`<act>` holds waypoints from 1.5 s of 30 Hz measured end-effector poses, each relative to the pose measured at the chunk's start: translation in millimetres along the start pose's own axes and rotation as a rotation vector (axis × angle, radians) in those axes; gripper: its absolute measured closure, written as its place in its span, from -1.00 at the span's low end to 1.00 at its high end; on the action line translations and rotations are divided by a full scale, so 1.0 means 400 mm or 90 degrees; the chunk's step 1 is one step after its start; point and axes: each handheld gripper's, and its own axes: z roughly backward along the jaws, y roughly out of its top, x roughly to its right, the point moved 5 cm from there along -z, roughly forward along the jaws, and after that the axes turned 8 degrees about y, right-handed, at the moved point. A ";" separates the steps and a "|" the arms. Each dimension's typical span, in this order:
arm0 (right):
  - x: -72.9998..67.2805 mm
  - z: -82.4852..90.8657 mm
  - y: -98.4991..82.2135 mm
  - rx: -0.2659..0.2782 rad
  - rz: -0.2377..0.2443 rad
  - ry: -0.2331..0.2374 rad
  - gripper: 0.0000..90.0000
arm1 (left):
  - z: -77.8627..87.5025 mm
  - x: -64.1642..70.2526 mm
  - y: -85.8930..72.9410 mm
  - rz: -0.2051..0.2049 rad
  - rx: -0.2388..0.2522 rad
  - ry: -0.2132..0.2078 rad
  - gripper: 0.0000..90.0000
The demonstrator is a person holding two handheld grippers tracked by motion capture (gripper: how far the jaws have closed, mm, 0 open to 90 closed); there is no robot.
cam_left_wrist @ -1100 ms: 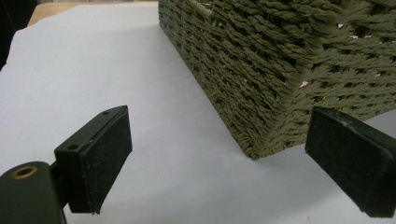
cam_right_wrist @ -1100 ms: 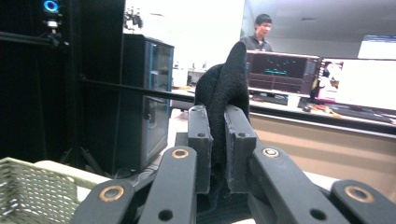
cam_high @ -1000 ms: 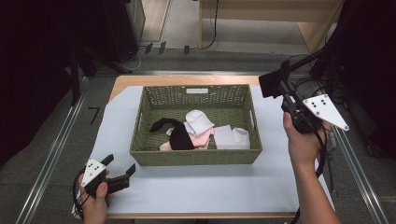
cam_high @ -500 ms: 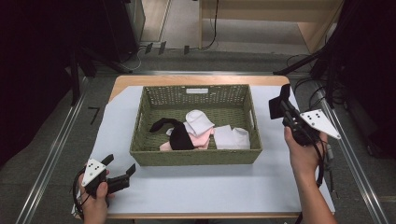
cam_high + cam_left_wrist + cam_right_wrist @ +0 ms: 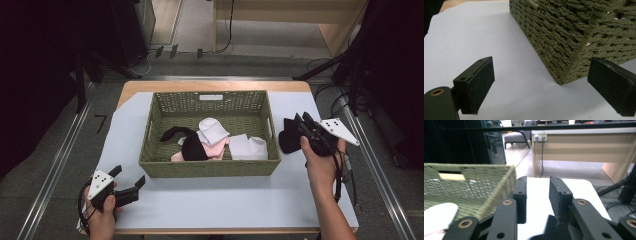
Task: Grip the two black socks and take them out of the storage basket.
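My right gripper (image 5: 300, 127) is at 3 o'clock of the woven olive-green basket (image 5: 150, 131), just beside its right wall. In the high view a black sock (image 5: 287, 140) hangs at its jaws, bunched and limp, bottom close to the surface (image 5: 210, 197); I cannot tell if it touches. In the right gripper view the jaws stand a narrow gap apart, with dark cloth (image 5: 550, 230) low between them. I cannot tell from that whether the pads are actually clamping the sock.

My left gripper (image 5: 131, 184) sits at 7 o'clock of the basket, near the surface's front edge, jaws spread wide with nothing between them. In the left gripper view the basket's near corner (image 5: 564, 75) lies ahead, between the pads (image 5: 482, 82) but clear of both.

Basket contents, centre to right: a black sock (image 5: 192, 147), a second black piece (image 5: 172, 132) at its 10 o'clock, a white sock (image 5: 212, 129) on top, a pink garment (image 5: 212, 151) beneath, and a folded white piece (image 5: 250, 146) at 3 o'clock.

Labels: a pale rectangular tag (image 5: 210, 97) on the far wall's inner face; any writing is too small to read.
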 end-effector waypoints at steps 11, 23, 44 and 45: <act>-0.194 -0.066 0.066 -0.004 0.035 0.094 0.50 | 0.001 0.000 0.000 0.001 0.003 -0.001 -0.82; -0.434 -0.211 0.044 -0.074 0.061 0.187 0.36 | 0.002 0.000 0.000 0.002 0.008 -0.005 -0.82; -0.580 -0.344 -0.031 -0.222 0.067 0.237 0.24 | 0.003 0.000 0.000 0.002 0.010 -0.006 -0.82; -0.595 -0.355 -0.042 -0.244 0.062 0.244 0.22 | 0.003 0.000 0.000 0.002 0.010 -0.007 -0.82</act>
